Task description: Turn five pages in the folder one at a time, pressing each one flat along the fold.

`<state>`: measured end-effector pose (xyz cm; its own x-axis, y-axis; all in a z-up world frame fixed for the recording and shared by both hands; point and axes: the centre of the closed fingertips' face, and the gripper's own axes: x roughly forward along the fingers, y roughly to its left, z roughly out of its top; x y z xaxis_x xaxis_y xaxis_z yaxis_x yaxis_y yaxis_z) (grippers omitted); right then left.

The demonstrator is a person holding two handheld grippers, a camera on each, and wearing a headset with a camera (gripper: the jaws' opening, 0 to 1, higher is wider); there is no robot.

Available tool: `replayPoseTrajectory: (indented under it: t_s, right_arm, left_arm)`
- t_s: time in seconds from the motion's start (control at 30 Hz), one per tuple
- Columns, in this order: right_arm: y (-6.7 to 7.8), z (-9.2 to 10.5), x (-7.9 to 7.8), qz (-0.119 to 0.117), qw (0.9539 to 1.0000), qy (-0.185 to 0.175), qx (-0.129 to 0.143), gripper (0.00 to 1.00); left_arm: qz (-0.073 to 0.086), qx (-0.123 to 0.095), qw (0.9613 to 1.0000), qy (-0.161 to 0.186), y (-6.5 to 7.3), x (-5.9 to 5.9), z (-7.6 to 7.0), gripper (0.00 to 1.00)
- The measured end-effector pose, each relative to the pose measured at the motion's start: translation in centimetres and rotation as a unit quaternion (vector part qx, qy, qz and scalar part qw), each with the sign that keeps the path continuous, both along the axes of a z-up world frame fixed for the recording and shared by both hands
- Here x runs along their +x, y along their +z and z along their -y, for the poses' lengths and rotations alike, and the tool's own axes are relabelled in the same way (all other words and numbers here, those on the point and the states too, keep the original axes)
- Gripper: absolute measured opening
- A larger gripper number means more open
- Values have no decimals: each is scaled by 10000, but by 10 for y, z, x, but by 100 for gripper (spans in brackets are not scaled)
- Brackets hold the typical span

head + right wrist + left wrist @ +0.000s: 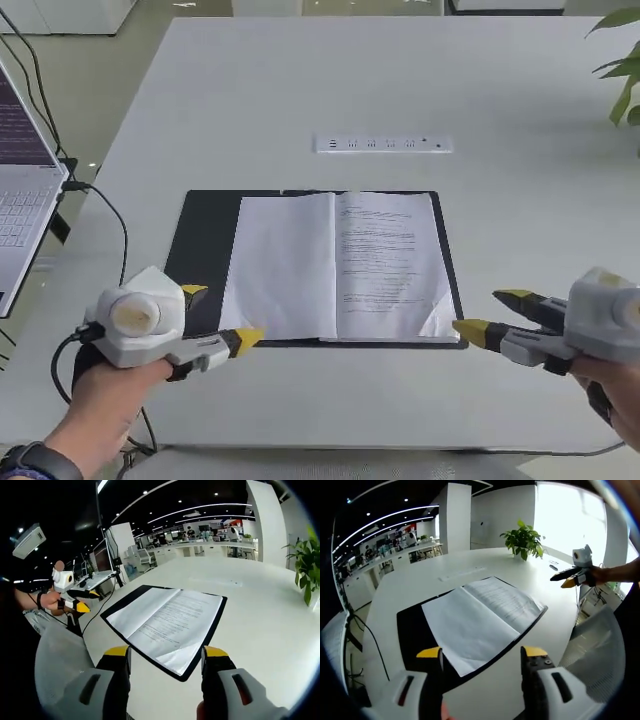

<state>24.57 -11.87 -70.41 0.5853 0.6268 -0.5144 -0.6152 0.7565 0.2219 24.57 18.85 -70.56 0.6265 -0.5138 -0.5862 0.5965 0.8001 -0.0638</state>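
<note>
A black folder (205, 240) lies open on the white table, with a blank left page (285, 265) and a printed right page (388, 260) meeting at the fold (334, 265). The folder (410, 630) and its pages (485, 615) show in the left gripper view, and the folder (200, 655) in the right gripper view. My left gripper (222, 318) hovers open over the folder's near left corner. My right gripper (492, 315) is open just off the folder's near right corner, where the printed page's corner curls up. Neither holds anything.
A white power strip (384, 144) is set into the table behind the folder. A laptop (22, 190) with a cable (110, 215) sits at the left edge. A potted plant (622, 70) stands at the far right. A grey chair (60, 655) is near.
</note>
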Motion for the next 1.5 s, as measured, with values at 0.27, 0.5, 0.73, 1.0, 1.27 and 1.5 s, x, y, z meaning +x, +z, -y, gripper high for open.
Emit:
replayPoseTrajectory:
  t_s: [0.27,0.5,0.73,1.0,1.27,1.5]
  right_arm:
    - [7,-4,-14,-2,10000,-75,42,59]
    - [8,-1,-19,-17,9999,-116,41,62]
    - [9,0,-20,-20,9999,-135,38,63]
    - [7,1,-22,-57,9999,-149,27,64]
    - [6,4,-21,-76,9997,-225,57,64]
    - [6,5,-20,-75,9995,-286,85,64]
  left_arm:
    - [52,-87,9999,121,8,-12,-8,68]
    - [57,-101,9998,163,14,-16,-7,69]
    - [97,-129,9998,135,20,-12,-1,69]
    - [103,-137,9999,12,22,-5,10,69]
    - [145,-114,9994,-284,26,3,31,69]
    - [146,-83,9985,-526,27,10,48,68]
